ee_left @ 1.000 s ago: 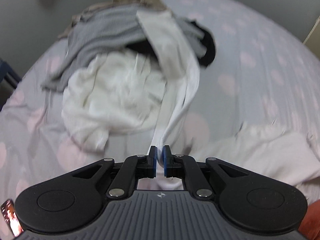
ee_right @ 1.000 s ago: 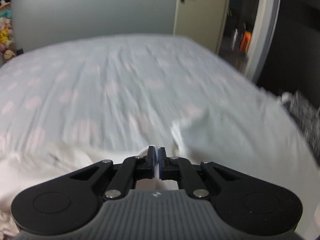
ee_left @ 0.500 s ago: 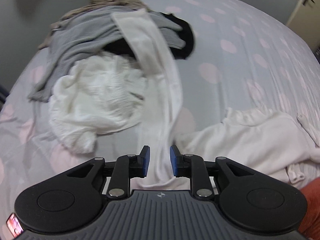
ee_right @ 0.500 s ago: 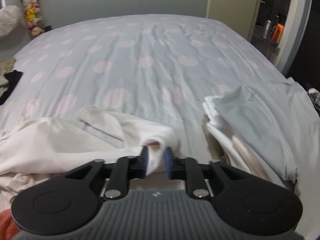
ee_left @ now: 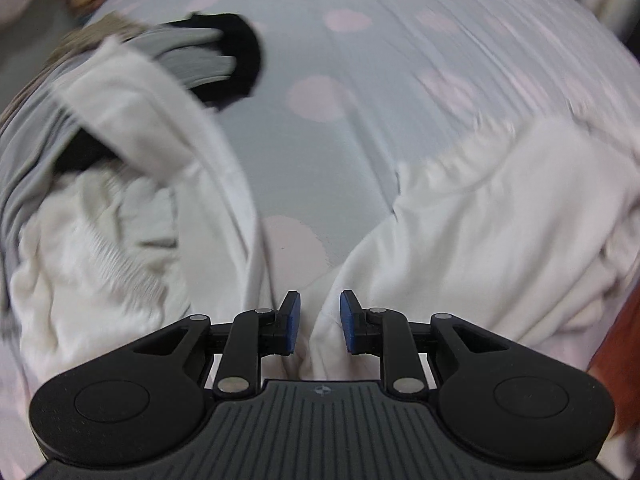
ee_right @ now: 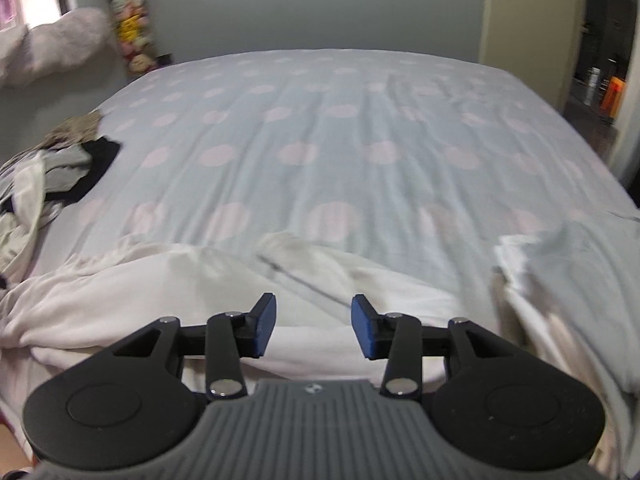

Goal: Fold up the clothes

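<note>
We begin at our left gripper (ee_left: 316, 322), black arms tipped with blue pads, pointing steeply down at the bed. Its jaws stand a little apart; a fold of the soft white long-sleeved garment (ee_left: 480, 240) lies between the pads, but nothing is pinched, so it is released. Our right gripper (ee_right: 313, 330) is opening, its blue pads set wider, with the same white garment (ee_right: 160, 280) spread just below and beyond them, not gripped.

Outward from the left gripper, a long white sleeve (ee_left: 224, 184) runs away toward a jumbled pile of grey, black and cream clothes (ee_left: 120, 120) at the left. All of it rests on a pale blue bedsheet with pink dots (ee_right: 320, 132).

We judge the task to be in progress: the white garment is laid out but rumpled, not yet folded, and the pile waits unsorted. A neat stack of folded pale cloth (ee_right: 568, 280) at the right suggests some pieces are done.

Only the right view shows that stack, the far grey wall and a cream door (ee_right: 520, 20). Only the left view shows the sleeve's path closely, though motion blur softens it.
</note>
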